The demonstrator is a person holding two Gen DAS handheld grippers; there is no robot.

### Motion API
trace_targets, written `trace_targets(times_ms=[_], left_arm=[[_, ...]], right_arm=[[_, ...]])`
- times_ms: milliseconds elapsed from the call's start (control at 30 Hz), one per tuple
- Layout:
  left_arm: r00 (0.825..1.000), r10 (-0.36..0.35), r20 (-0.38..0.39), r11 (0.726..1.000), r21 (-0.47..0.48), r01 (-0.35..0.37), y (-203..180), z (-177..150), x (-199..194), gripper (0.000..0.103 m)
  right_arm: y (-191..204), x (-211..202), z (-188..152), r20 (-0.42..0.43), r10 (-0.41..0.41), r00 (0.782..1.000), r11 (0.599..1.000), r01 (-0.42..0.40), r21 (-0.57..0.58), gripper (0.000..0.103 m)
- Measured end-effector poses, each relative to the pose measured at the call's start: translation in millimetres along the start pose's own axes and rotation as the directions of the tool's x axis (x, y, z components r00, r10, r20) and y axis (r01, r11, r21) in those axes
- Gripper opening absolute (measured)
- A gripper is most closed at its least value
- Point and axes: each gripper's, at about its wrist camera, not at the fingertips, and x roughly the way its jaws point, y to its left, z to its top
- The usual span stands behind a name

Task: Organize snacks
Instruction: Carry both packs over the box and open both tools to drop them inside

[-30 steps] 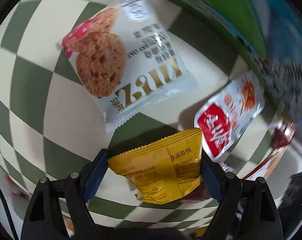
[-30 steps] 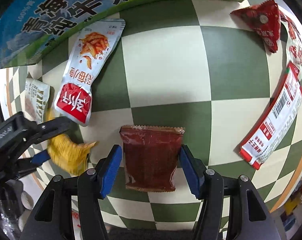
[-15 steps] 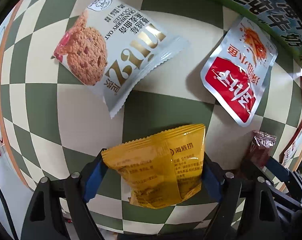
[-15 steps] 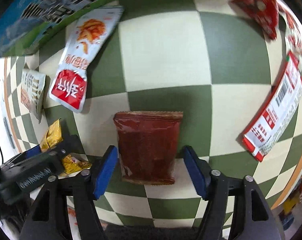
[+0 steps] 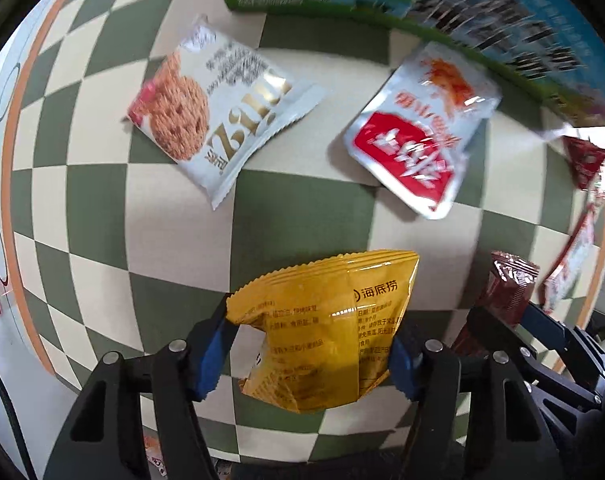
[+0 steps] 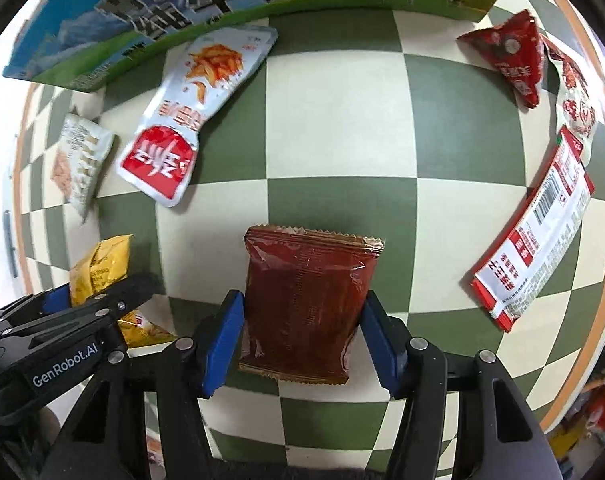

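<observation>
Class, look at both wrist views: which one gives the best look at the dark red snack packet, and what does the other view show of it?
The right wrist view shows it best: the dark red packet sits whole and centred between the closing jaws of the right gripper. In the left wrist view only the dark red packet's crimped top shows at the right edge.

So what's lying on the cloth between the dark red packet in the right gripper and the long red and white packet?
Nothing: in the right wrist view only bare checkered cloth lies between the dark red packet and the long red and white packet.

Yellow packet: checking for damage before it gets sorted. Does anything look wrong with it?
The yellow packet is buckled and creased between the closing left hand-held gripper jaws, its lower left side folded inward. No tear or spill shows.
</observation>
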Motion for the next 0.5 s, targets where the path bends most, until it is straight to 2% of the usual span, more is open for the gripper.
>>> trace_targets(times_ms=[167, 300, 400, 500], left_arm=[[0.995, -0.051, 0.081, 0.998, 0.035, 0.048, -10.9, -7.3, -51.3, 0.064], [0.98, -0.104, 0.168, 0.993, 0.08, 0.091, -20.0, 0.8, -112.1, 0.064], [0.967, -0.132, 0.22, 0.987, 0.118, 0.108, -24.9, 33.6, -149.8, 0.064], [0.953, -0.138, 0.268, 0.984, 0.149, 0.101, -26.4, 85.3, -190.1, 0.064]], right_arm=[[-5.2, -44.3, -1.6, 0.041, 0.099, 0.994, 0.995, -0.098, -0.011, 0.061], [-11.0, -95.9, 6.8, 0.104, 0.166, 0.981, 0.986, -0.162, -0.041, 0.061], [-11.3, -147.6, 30.9, 0.166, 0.209, 0.964, 0.977, -0.199, -0.075, 0.061], [-7.1, -189.5, 59.5, 0.226, 0.234, 0.946, 0.97, -0.212, -0.117, 0.061]])
